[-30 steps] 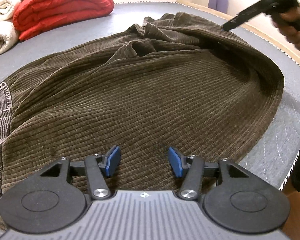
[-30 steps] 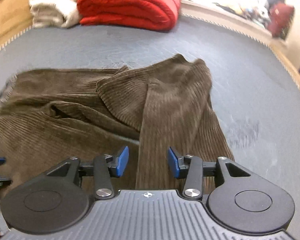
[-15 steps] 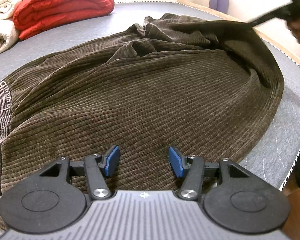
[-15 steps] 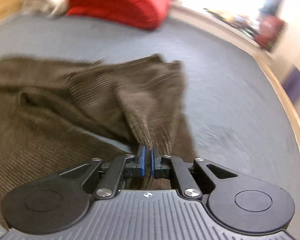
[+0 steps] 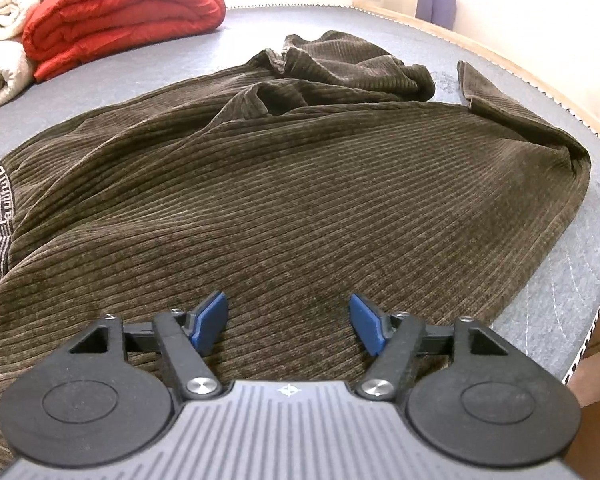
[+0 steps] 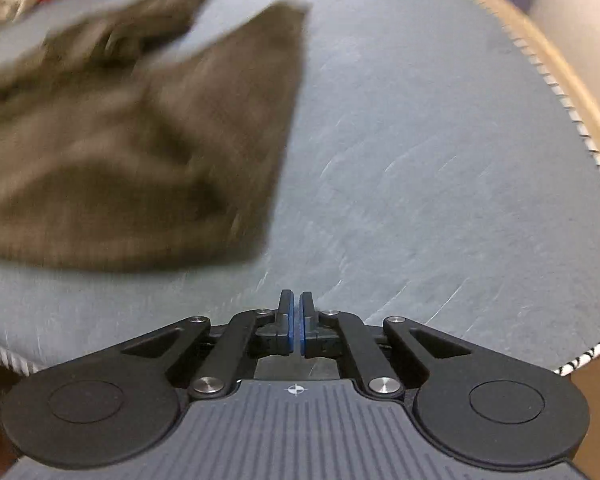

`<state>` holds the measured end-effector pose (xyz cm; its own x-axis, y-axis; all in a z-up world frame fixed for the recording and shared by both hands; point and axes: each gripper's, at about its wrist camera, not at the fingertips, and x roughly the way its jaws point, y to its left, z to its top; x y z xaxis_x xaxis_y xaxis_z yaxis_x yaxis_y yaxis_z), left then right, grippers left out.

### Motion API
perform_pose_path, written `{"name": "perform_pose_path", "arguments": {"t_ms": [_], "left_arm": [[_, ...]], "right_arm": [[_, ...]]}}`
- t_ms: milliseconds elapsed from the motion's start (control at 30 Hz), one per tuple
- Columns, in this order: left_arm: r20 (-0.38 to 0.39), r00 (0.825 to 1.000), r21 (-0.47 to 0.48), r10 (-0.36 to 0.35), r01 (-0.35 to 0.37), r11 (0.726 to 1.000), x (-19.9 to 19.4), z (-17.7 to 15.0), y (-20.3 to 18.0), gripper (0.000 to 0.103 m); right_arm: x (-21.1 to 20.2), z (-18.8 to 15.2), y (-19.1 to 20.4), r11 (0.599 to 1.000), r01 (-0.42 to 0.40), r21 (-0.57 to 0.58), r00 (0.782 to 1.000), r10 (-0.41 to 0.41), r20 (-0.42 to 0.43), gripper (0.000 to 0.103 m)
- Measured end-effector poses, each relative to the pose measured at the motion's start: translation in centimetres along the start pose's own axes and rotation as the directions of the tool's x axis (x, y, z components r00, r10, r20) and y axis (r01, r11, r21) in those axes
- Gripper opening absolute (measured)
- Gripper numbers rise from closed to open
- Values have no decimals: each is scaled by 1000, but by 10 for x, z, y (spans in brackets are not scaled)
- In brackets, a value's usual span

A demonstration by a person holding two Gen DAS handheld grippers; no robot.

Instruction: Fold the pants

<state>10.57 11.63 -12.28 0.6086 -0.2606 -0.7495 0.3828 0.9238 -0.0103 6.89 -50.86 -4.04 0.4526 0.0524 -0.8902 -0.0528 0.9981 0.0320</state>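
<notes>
The left gripper (image 5: 286,326) is held over the pants (image 5: 300,184), jaws just opened wider, nothing between. The right gripper (image 6: 295,322) jaws are closed empty, pants (image 6: 140,140) ahead-left on the bed (image 6: 440,160).

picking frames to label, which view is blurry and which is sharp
Right wrist view: motion blur smears the pants, only the shut right hand-held gripper is crisp. Left wrist view: sharp, corduroy ribs clear on the pants, edges bowed by fisheye.
</notes>
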Motion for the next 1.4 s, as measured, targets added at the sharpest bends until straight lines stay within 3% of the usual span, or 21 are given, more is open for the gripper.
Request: {"name": "perform_pose_path", "arguments": {"t_ms": [67, 233, 267, 467, 600, 700, 800, 833, 867, 900, 1033, 1133, 1167, 1233, 1333, 1400], "left_arm": [[1, 1000, -3, -4, 4, 1000, 0, 0, 1, 73], [3, 1000, -9, 5, -4, 1000, -1, -2, 0, 73], [3, 1000, -12, 6, -6, 1000, -2, -2, 0, 73], [4, 1000, -36, 25, -25, 999, -5, -4, -1, 73], [6, 999, -57, 45, -45, 997, -7, -6, -3, 73], [1, 998, -71, 61, -61, 996, -11, -9, -7, 73], [-4, 997, -81, 72, -72, 994, -13, -11, -10, 73], [-4, 997, -80, 75, -75, 994, -14, -12, -11, 73], [-3, 997, -80, 79, -79, 994, -14, -12, -12, 74], [-4, 997, -81, 80, -80, 994, -13, -12, -12, 74], [0, 997, -88, 78, -77, 993, -11, -12, -13, 77], [3, 997, -90, 79, -78, 993, -9, -12, -13, 79], [5, 997, -91, 79, -78, 993, -9, -12, -13, 80], [6, 997, -93, 78, -77, 993, -6, -11, -14, 81], [4, 997, -97, 79, -78, 992, -4, -9, -15, 83], [1, 996, -99, 84, -83, 992, -3, -8, -16, 83]], "right_arm": [[-12, 10, -4, 999, -3, 54, 997, -2, 80, 5], [-21, 44, -1, 994, 3, 105, 970, -28, 243, 38], [-18, 51, 7, 996, -7, 86, 968, -15, 250, 40], [18, 76, 82, 983, 0, -183, 975, 41, 220, 46], [52, 92, 140, 907, 113, -407, 979, -30, 204, 49], [71, 100, 164, 847, 171, -503, 976, -76, 204, 49], [93, 107, 173, 806, 209, -553, 975, -131, 178, 45], [95, 108, 170, 809, 207, -551, 976, -132, 174, 35], [94, 111, 163, 824, 199, -531, 977, -123, 176, 26], [94, 114, 157, 845, 186, -501, 978, -110, 177, 10], [56, 123, 94, 969, 112, -221, 962, -50, 267, 7], [22, 110, 25, 996, 46, 79, 927, -72, 369, 7], [14, 99, -2, 981, 26, 193, 917, -100, 385, 7], [8, 74, -47, 929, 22, 369, 920, -164, 357, 7], [20, 28, -108, 806, 90, 585, 956, -235, 178, 7], [33, -4, -138, 725, 89, 683, 981, -184, 67, 7]]}}
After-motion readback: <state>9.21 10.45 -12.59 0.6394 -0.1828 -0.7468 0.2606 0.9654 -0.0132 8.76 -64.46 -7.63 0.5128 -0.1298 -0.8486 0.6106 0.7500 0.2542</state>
